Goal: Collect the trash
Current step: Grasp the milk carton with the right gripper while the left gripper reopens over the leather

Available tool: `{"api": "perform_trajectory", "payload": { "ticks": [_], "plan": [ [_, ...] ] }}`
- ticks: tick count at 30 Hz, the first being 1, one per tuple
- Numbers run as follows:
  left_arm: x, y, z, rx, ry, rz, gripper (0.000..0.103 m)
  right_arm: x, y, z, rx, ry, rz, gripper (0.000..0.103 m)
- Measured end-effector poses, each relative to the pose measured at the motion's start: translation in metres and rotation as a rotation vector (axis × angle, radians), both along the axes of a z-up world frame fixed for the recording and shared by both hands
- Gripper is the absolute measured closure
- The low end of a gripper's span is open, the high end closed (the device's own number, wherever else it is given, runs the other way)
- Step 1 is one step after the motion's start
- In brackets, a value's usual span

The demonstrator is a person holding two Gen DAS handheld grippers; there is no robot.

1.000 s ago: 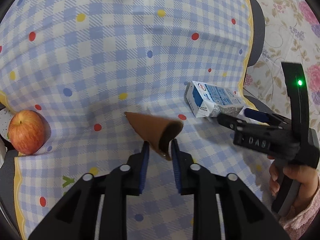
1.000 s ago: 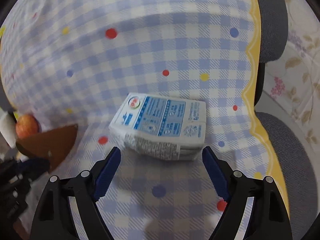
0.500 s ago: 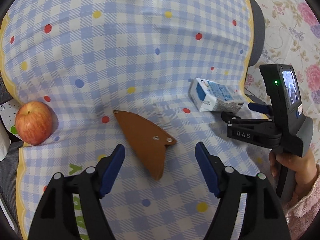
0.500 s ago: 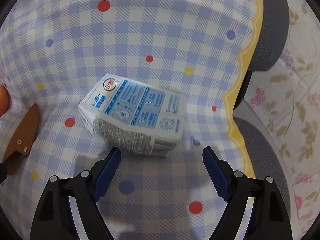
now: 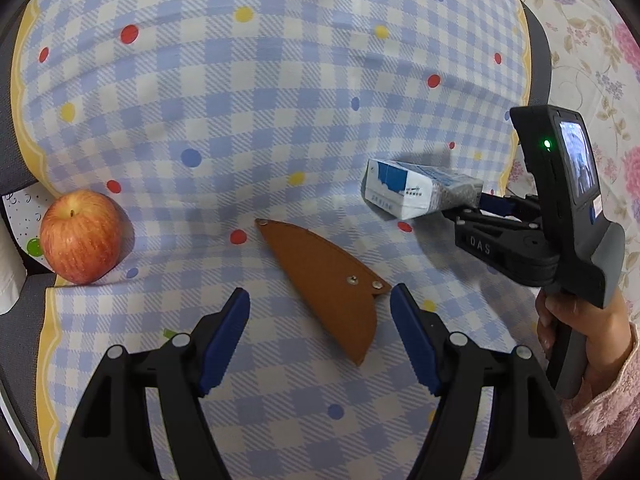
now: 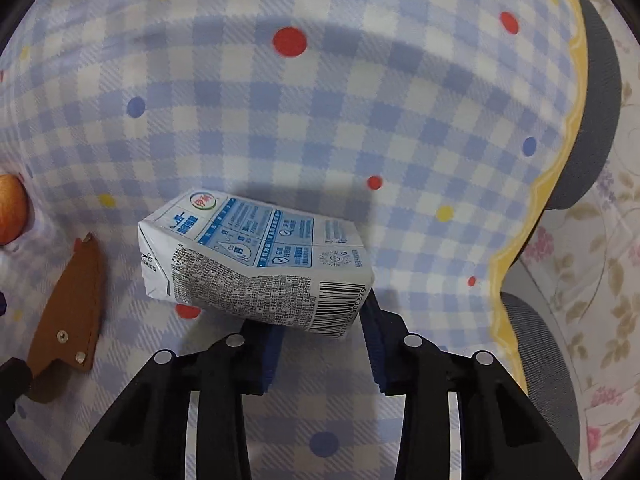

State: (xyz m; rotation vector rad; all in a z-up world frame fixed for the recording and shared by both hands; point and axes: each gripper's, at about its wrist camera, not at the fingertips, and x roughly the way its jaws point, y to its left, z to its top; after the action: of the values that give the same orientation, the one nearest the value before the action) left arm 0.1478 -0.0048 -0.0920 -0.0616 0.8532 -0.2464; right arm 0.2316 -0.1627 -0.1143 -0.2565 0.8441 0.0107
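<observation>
Right tool (image 6: 322, 322) closing on milk carton's (image 6: 256, 258) barcode end — carton betw. pads, tilted; left tool (image 5: 320, 320) spread.

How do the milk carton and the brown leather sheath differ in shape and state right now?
The milk carton is a boxy white and blue pack; the brown leather sheath is a flat curved wedge with rivets. The carton sits between the closing fingers of the right gripper, one end tilted up; the sheath lies flat, untouched, before the open left gripper. Both are over the checked tablecloth.
</observation>
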Motion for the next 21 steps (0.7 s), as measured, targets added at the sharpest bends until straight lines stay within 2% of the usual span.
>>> {"api": "perform_trajectory", "payload": {
  "ticks": [1,2,4,9,13,15,16,21],
  "plan": [
    [-0.001,0.001,0.0,-0.001,0.0,0.002,0.032,-0.002,0.003,0.0,0.01,0.012,0.021,0.06],
    [-0.001,0.002,0.0,-0.002,0.0,0.003,0.032,-0.005,0.008,-0.001,0.0,0.012,0.031,0.047],
    [-0.002,0.002,0.002,-0.006,-0.002,0.007,0.032,-0.011,0.015,0.002,-0.037,-0.024,0.054,0.031],
    [-0.005,0.005,0.006,-0.012,-0.008,0.014,0.032,-0.015,0.039,0.015,-0.079,-0.069,0.085,0.026],
    [-0.006,0.012,0.006,-0.018,-0.006,0.026,0.032,-0.019,0.074,0.02,-0.083,-0.076,0.115,0.031],
    [-0.006,0.016,0.005,-0.021,-0.002,0.033,0.032,-0.024,0.086,0.023,-0.087,-0.091,0.11,0.04],
    [-0.006,0.018,0.005,-0.022,0.001,0.035,0.032,-0.025,0.089,0.025,-0.085,-0.099,0.106,0.049],
    [-0.008,0.017,0.004,-0.026,0.007,0.026,0.032,-0.032,0.067,0.039,0.114,-0.068,0.109,0.061]
  ]
}}
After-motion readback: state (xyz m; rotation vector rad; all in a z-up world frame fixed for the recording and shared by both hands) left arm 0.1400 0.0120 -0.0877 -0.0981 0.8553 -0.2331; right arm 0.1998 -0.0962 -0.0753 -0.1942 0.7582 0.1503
